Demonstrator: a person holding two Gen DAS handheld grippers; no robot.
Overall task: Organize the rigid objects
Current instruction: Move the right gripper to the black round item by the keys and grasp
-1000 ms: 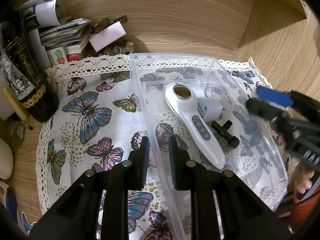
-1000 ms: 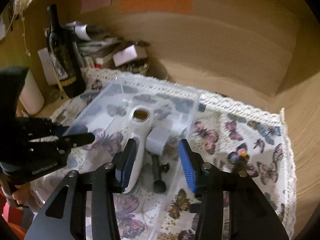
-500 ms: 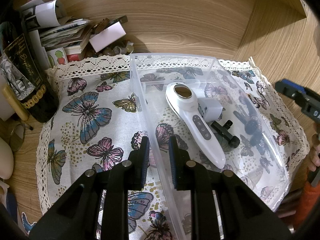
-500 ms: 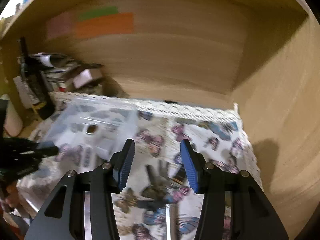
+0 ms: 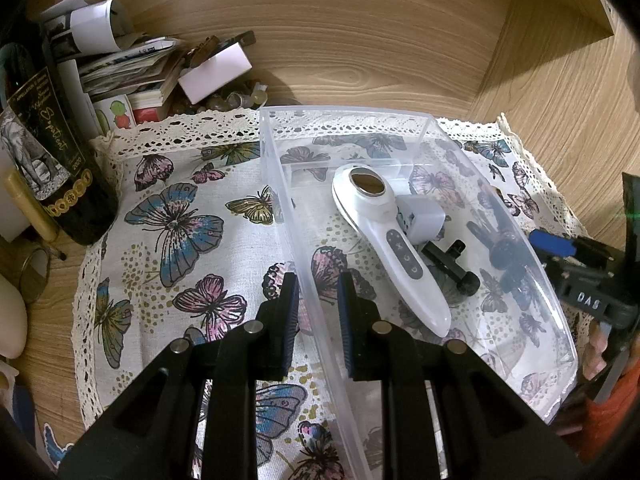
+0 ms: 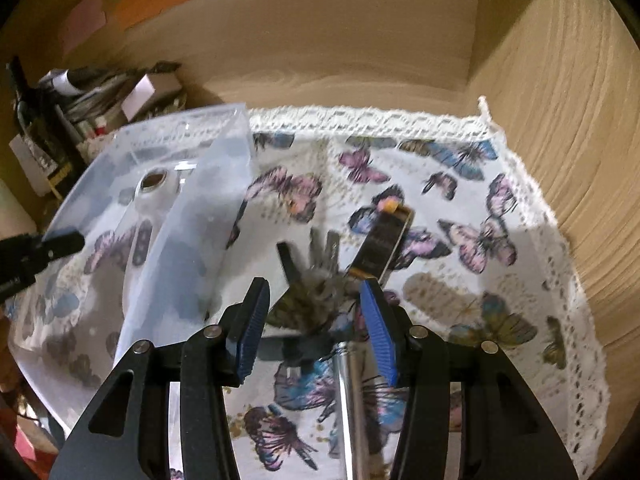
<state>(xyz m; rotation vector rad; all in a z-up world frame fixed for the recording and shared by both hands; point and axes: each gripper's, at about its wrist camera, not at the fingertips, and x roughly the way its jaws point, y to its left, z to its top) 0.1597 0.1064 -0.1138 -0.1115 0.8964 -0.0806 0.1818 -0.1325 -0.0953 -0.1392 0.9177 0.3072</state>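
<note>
A clear plastic bin [image 5: 432, 128] sits on the butterfly cloth [image 5: 180, 240]. My left gripper [image 5: 317, 300] is shut on the bin's left wall, one pad inside and one outside. In the bin lie a white handheld device [image 5: 384, 240], a pale cube [image 5: 424, 220] and a small black tool [image 5: 452, 264]. My right gripper [image 6: 316, 320] stands open over the cloth just right of the bin [image 6: 208, 200]. Below it lie a bunch of keys [image 6: 324, 248] with a furry fob [image 6: 316, 296], touching neither pad. A dark flat stick [image 6: 382, 244] lies beside them.
A wine bottle [image 5: 48, 152], stacked papers and a white box [image 5: 216, 72] crowd the back left corner. Wooden walls close the back and right sides. A silver rod [image 6: 352, 400] lies on the cloth under my right gripper. Bare cloth [image 6: 480, 240] stretches to the right.
My right gripper swung from over the bin to the right and came down over the keys on the cloth. The left gripper kept still on the bin wall.
</note>
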